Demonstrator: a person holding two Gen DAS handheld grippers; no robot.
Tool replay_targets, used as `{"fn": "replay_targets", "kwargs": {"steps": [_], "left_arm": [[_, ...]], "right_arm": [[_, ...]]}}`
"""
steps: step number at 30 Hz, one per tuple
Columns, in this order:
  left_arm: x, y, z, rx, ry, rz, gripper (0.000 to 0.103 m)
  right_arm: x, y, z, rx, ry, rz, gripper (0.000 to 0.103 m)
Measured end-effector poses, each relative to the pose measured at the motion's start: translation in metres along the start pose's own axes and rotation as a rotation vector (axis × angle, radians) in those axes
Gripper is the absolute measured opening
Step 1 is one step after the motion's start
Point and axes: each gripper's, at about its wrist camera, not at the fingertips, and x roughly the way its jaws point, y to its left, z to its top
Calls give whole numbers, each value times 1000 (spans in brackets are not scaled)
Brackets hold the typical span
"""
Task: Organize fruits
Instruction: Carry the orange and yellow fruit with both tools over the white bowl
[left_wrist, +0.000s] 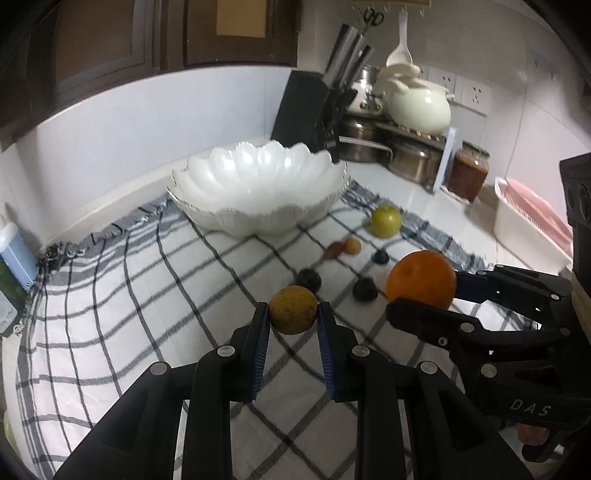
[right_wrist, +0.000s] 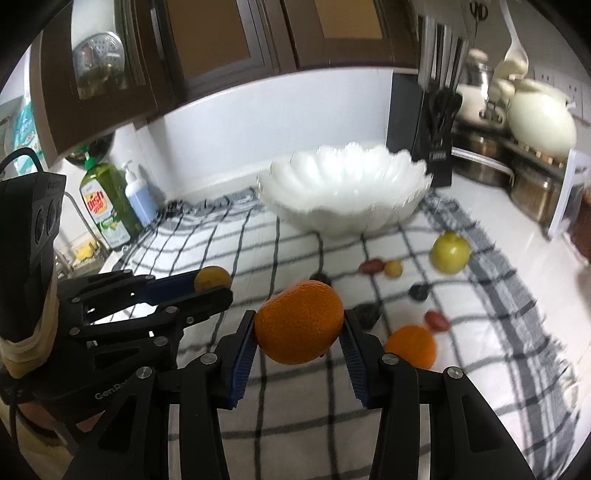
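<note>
While gripped, orange (right_wrist: 299, 325) in right claw (right_wrist: 300, 330).

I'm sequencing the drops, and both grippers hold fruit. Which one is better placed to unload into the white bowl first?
Probably left. The left gripper with its yellow fruit faces the white bowl more squarely; the right gripper holds its orange farther to the side.

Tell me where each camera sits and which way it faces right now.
Left wrist: on the left gripper, facing down-forward over its yellow-brown fruit toward the white bowl; right gripper at right.
Right wrist: on the right gripper, facing down-forward over its orange; left gripper at left.
Shared: bowl, checked cloth, green apple, knife block.
</note>
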Motion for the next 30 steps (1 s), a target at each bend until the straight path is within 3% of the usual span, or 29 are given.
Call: {"fn": "replay_targets", "kwargs": {"steps": [16,30], "left_arm": [[-29,0,57,-7,-156,55,26],[-18,21,107,4,-267,108,26]], "right_arm": [[-27,-15,57,-35,-183,-44,46],[-10,-21,115,-69,-262,-74,46]]}}
